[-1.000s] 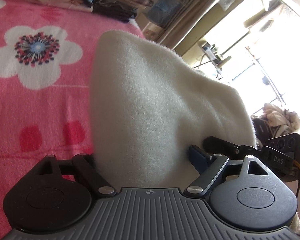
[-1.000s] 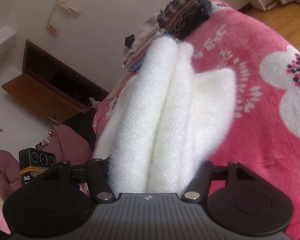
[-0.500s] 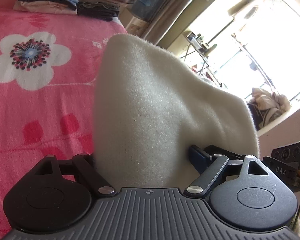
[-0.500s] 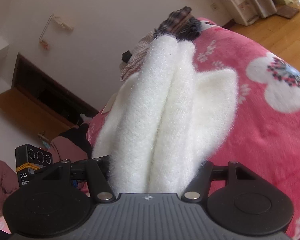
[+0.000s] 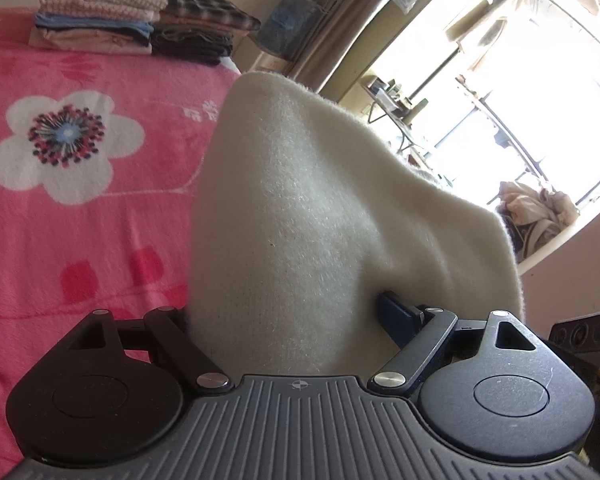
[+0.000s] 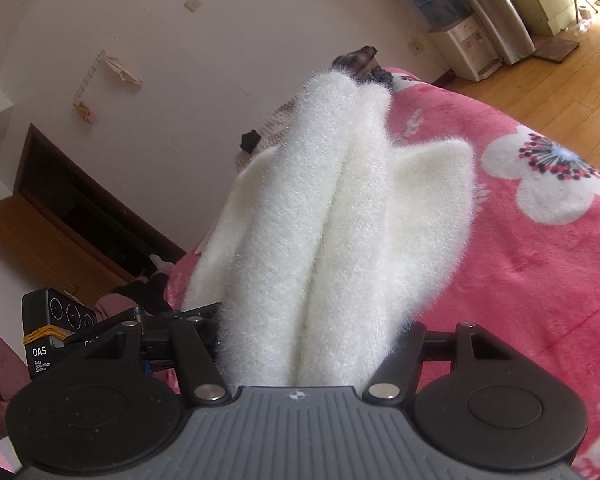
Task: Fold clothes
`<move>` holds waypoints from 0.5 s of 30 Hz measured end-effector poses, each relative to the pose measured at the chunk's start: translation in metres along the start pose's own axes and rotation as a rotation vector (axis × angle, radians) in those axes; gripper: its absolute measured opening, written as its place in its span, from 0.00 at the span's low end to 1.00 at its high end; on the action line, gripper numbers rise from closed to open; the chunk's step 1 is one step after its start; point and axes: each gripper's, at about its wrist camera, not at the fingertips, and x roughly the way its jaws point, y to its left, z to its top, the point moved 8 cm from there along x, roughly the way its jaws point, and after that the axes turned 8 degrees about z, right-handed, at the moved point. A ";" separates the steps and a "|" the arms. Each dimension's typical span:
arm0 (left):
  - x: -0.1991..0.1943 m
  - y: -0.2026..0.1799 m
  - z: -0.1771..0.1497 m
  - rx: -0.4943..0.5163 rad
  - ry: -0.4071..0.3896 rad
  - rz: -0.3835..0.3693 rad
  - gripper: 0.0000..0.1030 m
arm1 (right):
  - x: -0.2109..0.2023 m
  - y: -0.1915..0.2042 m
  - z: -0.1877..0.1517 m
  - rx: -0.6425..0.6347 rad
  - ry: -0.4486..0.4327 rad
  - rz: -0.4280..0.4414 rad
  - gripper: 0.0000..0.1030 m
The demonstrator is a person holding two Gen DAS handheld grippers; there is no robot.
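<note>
A fluffy white garment (image 5: 300, 208) fills the middle of the left wrist view, draped over my left gripper (image 5: 296, 320), which is shut on it; the fingers are hidden under the fabric. In the right wrist view the same white garment (image 6: 332, 220) bunches in thick folds between the jaws of my right gripper (image 6: 312, 344), which is shut on it. Both grippers hold it lifted above the pink flowered blanket (image 5: 60, 208). The other gripper's black box (image 6: 56, 320) shows at the left of the right wrist view.
Two stacks of folded clothes (image 5: 140, 24) stand at the far end of the bed, also visible in the right wrist view (image 6: 360, 64). A bright window and a pile of laundry (image 5: 536, 204) are to the right. Wooden floor (image 6: 540, 72) lies beyond the bed.
Both grippers have risen and tilted up with the white garment; the folded stacks sit lower in view and more of the room and wall shows.
</note>
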 end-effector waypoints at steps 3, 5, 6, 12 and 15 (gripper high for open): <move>-0.007 -0.001 0.005 0.010 -0.019 0.005 0.82 | -0.001 0.006 -0.005 0.018 -0.027 0.029 0.63; -0.012 -0.003 0.006 0.020 -0.034 0.010 0.82 | -0.002 0.007 -0.006 0.031 -0.044 0.050 0.63; -0.013 -0.003 0.006 0.023 -0.039 0.015 0.82 | -0.003 0.008 -0.007 0.036 -0.049 0.055 0.63; -0.020 0.004 0.010 0.004 -0.062 0.072 0.82 | 0.007 0.018 -0.004 0.015 -0.036 0.042 0.63; -0.024 0.013 0.014 -0.002 -0.069 0.104 0.82 | 0.020 0.021 -0.004 -0.003 -0.015 0.062 0.63</move>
